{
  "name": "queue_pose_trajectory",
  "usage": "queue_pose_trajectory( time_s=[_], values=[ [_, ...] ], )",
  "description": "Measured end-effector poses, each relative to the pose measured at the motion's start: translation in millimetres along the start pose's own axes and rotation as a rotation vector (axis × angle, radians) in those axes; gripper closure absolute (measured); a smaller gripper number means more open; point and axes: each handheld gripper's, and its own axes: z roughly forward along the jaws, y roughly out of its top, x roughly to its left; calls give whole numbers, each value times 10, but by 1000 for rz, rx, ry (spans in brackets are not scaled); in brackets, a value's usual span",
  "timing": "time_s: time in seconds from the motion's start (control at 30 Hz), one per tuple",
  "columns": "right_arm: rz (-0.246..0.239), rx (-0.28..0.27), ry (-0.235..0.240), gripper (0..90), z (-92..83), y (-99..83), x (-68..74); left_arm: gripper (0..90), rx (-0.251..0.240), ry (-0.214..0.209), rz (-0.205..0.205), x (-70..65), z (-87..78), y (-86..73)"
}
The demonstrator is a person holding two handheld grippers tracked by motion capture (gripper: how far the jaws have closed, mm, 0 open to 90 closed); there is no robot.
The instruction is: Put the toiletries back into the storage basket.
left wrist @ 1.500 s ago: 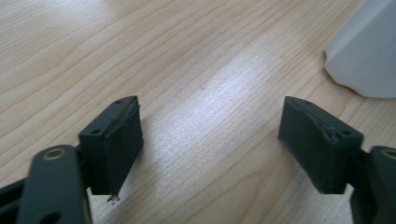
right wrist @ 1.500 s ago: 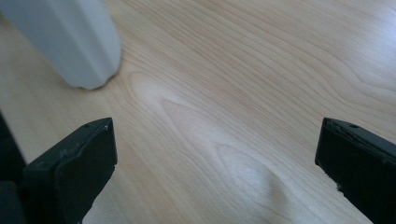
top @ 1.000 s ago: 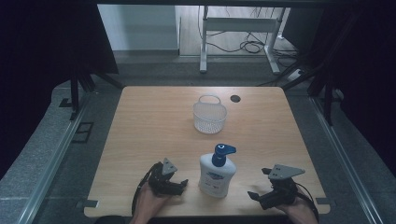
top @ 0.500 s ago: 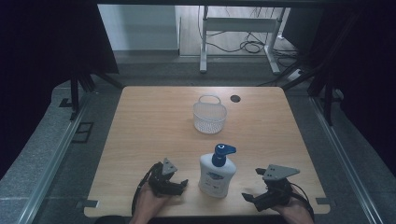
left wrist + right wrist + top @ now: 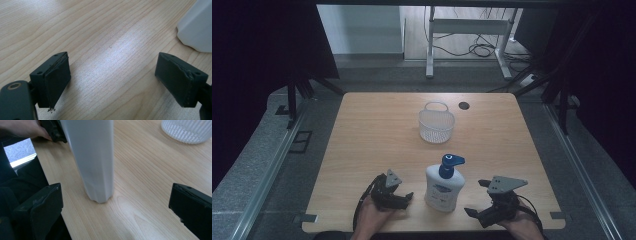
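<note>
A white pump bottle (image 5: 444,187) with a blue pump head (image 5: 451,163) stands upright near the middle of the near edge of a wooden bench (image 5: 377,135), flanked by two hand-held grippers. The left gripper (image 5: 404,198) rests low beside the bottle toward the near left corner, held in the person's left hand (image 5: 371,220); its jaws stand wide apart over bare wood, gripping nothing, with the bottle's base (image 5: 197,27) just beyond the far jaw in the left gripper view. The right gripper (image 5: 472,214), topped by a grey three-cornered plate (image 5: 506,183), sits toward the near right corner, its jaws also spread wide and empty; the right gripper view looks past them to the bottle's side (image 5: 92,157), close ahead but apart from both jaws. A white ribbed basket (image 5: 436,123) with a looped handle stands farther back, toward the middle of the far edge, well apart from the bottle, and a small dark round opening (image 5: 463,105) lies near the far edge, just beside it.
</note>
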Motion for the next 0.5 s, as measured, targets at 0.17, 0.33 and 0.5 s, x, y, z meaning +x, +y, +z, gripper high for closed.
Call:
queue_pose_trajectory(
  time_s=[0.17, 0.33, 0.5],
  values=[
    [-3, -6, 23, 0, 37, 65, 29, 124, 0, 0, 0, 0, 0, 0],
    [2, -23, 54, 0, 60, 140, 58, 124, 0, 0, 0, 0, 0, 0],
    [-12, -29, 79, 0, 86, 224, 74, 124, 0, 0, 0, 0, 0, 0]
  ],
)
